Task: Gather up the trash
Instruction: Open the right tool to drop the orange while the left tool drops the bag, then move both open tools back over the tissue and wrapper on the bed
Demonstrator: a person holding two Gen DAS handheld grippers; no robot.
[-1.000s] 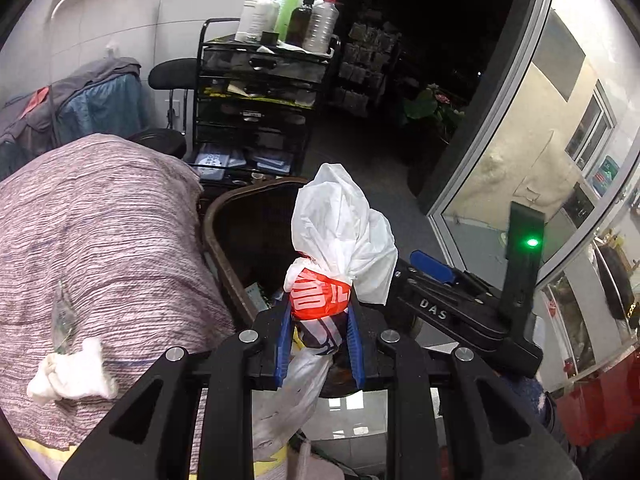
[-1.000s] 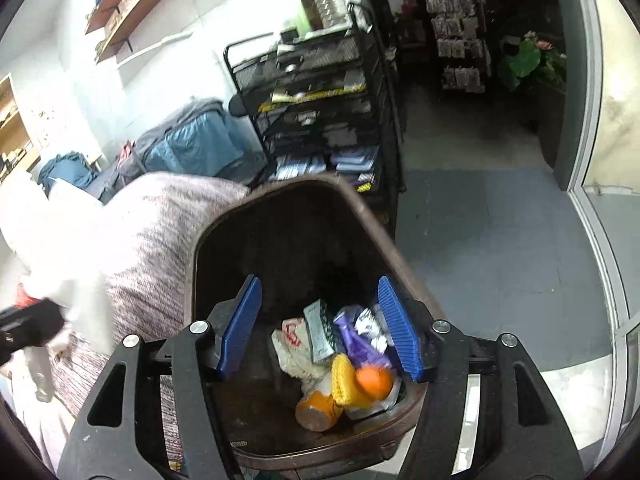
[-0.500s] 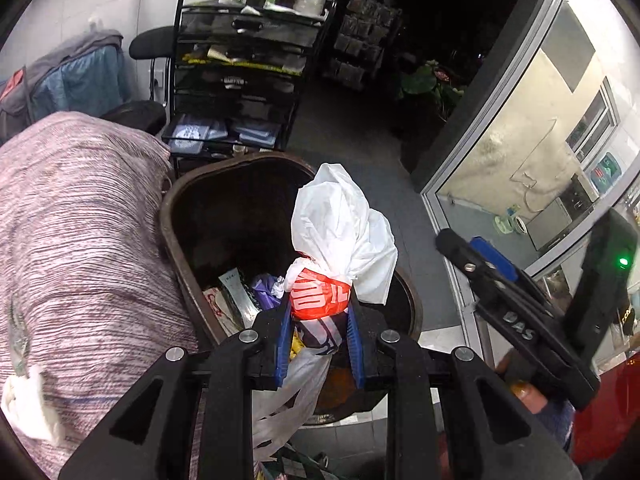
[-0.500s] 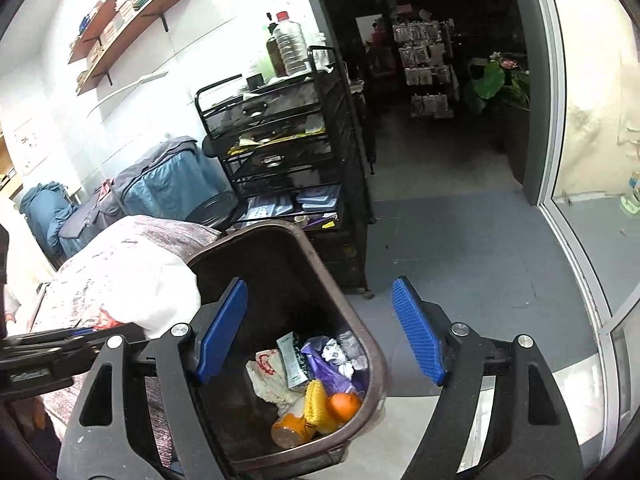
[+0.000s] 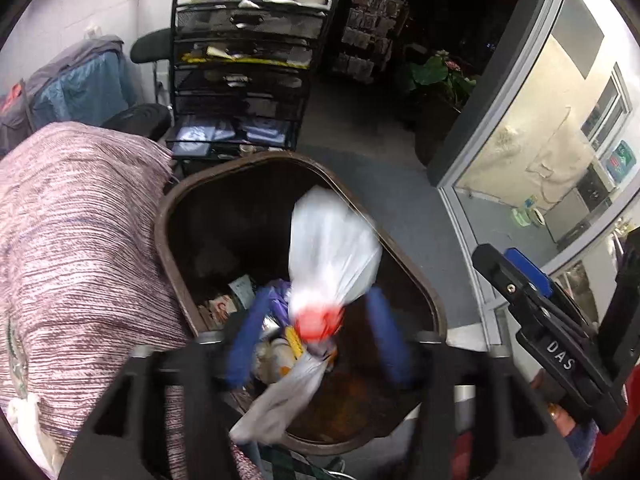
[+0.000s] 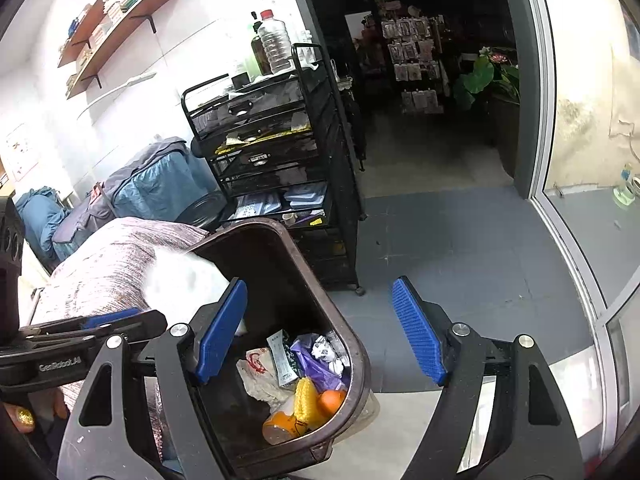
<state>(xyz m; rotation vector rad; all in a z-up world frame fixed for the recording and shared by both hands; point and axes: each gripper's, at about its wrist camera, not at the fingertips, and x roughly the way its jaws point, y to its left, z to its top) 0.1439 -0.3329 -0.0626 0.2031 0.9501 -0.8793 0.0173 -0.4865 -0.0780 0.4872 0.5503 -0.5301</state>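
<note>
Seen from the left wrist, a white plastic bag with a red print is blurred over the brown trash bin. My left gripper is opening; its blue pads stand well apart on either side of the bag's neck and do not press it. Seen from the right wrist, my right gripper is open and holds nothing, above the bin's right rim. Inside the bin lie an orange, a corn cob and wrappers. The white bag shows as a blur at the bin's left edge.
A black mesh drawer cart with bottles on top stands just behind the bin. A striped purple cloth covers something bulky to the left. A glass door frame runs along the right, with grey floor in between.
The left jaws have spread off the bag, which now blurs over the bin. The right gripper has drawn back and to the right, off the bin, its jaws a little wider.
</note>
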